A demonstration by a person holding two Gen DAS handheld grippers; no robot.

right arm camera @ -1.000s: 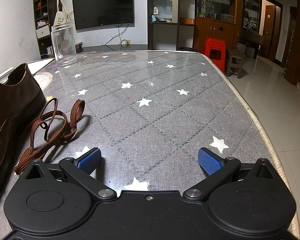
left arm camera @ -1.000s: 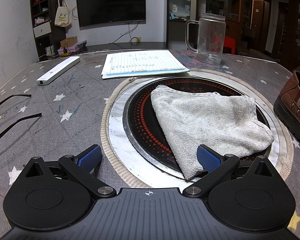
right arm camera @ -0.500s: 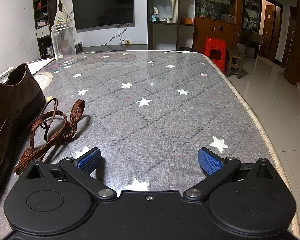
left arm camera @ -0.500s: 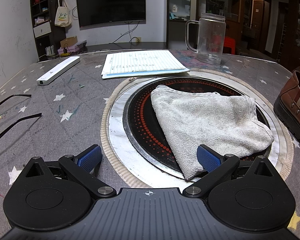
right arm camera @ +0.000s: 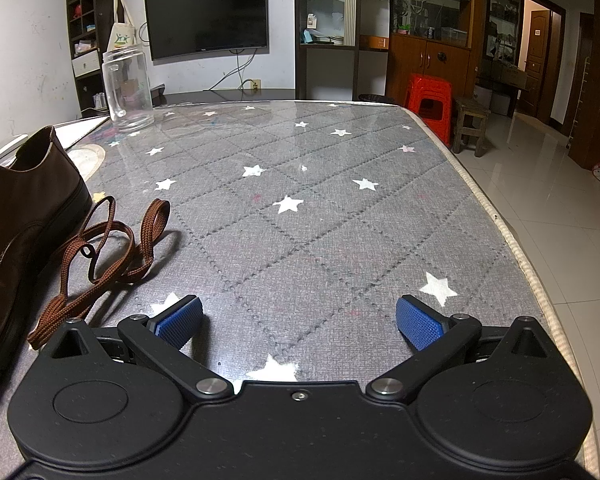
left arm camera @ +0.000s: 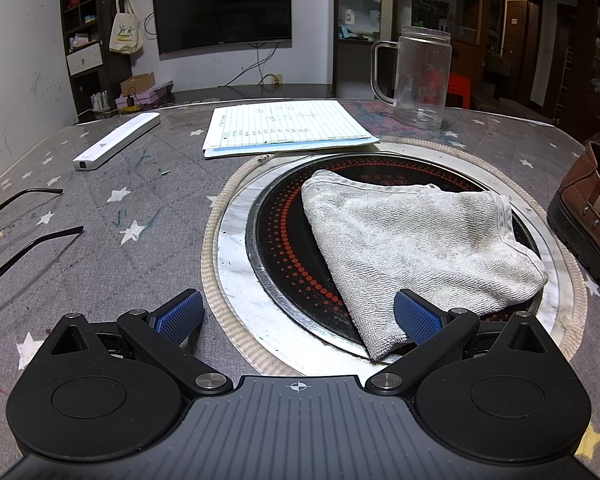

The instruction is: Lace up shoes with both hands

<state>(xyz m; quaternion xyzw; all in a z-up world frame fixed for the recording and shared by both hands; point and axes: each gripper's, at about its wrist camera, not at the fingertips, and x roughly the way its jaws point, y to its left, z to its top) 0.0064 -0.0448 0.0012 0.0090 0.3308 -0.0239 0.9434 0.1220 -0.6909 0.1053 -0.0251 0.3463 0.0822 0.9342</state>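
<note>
Both grippers stand wide open and hold nothing: the left gripper (left arm camera: pixel 298 312) above the rim of a round black induction plate (left arm camera: pixel 284 248), where a grey folded towel (left arm camera: pixel 416 240) hides much of the glass, and the right gripper (right arm camera: pixel 299 320) over the grey star-patterned tabletop (right arm camera: pixel 320 216). One brown leather shoe (right arm camera: pixel 16 220), cut off by the frame, sits right of the plate. Its loose brown flat shoelace (right arm camera: pixel 108 252) lies just beside it; whether it is threaded is unclear.
</note>
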